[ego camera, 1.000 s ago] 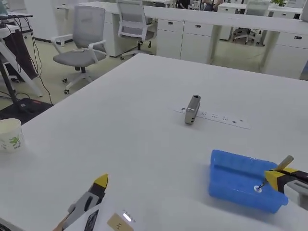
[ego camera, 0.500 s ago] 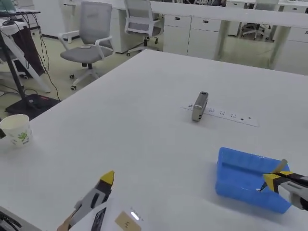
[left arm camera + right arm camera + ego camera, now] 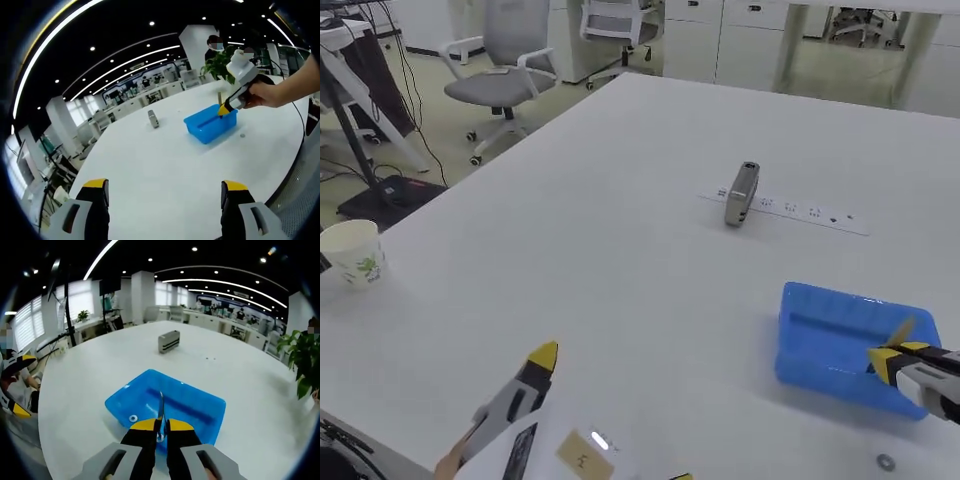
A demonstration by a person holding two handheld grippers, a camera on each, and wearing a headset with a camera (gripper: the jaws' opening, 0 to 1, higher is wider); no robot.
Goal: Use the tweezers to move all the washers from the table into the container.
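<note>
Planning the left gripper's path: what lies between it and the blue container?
Nothing. The white table is bare from the left gripper to the blue container, as the left gripper view and the head view both show.

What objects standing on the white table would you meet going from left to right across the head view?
paper cup → grey block → blue container

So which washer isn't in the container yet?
The washer lying on the bare table, just outside the blue container; the other washer lies inside it.
</note>
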